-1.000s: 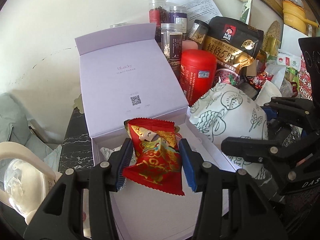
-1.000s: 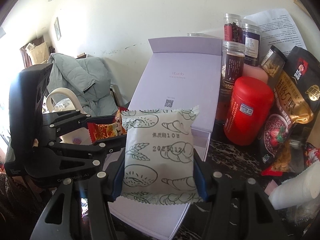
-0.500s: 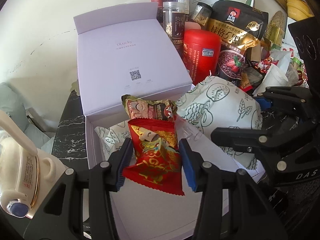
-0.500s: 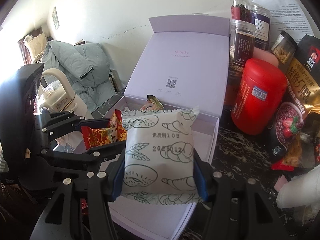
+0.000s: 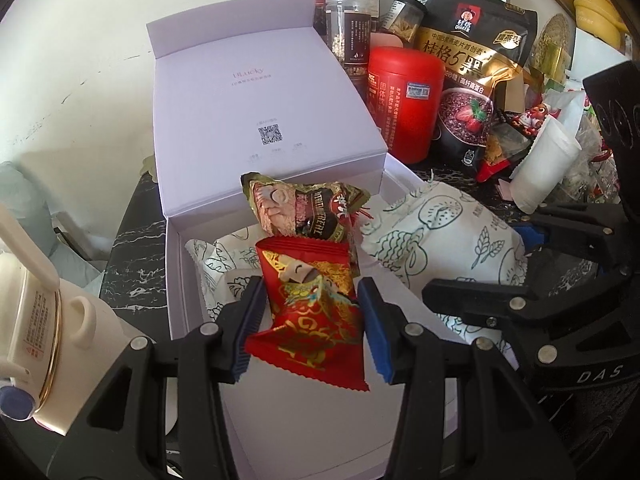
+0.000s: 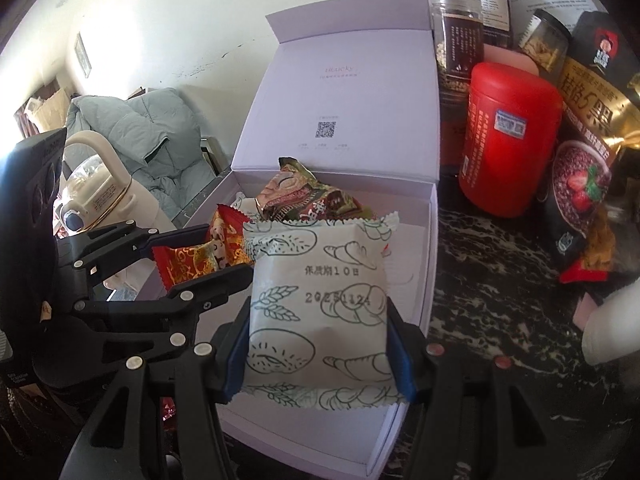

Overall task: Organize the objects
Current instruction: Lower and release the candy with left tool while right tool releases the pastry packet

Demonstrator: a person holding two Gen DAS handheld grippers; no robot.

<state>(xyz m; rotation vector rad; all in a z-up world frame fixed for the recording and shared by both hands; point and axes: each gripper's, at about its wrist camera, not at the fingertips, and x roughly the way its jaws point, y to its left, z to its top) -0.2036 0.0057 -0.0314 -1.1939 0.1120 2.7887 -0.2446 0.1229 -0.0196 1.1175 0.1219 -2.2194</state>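
My left gripper [image 5: 310, 320] is shut on a red snack packet [image 5: 312, 308] and holds it over the open lavender box [image 5: 176, 280]. My right gripper [image 6: 318, 344] is shut on a white printed bread packet [image 6: 320, 312], also over the box [image 6: 430, 248]. In the left wrist view the white packet [image 5: 440, 248] hangs at the box's right edge. Inside the box lie a brown-and-gold snack packet [image 5: 304, 212] and another white printed packet [image 5: 224, 260]. The red packet [image 6: 200, 260] and left gripper show at left in the right wrist view.
The box lid [image 5: 256, 112] stands open at the back. A red canister [image 5: 404, 100], clear jars [image 5: 348, 36], a black oat bag [image 5: 472, 80] and a white cup [image 5: 544, 168] crowd the right. A cream kettle [image 5: 40, 340] stands at left. A grey-green jacket [image 6: 136, 140] lies behind.
Both grippers have moved forward and down over the box with their packets. The inside of the box and the brown-and-gold packet have come into view.
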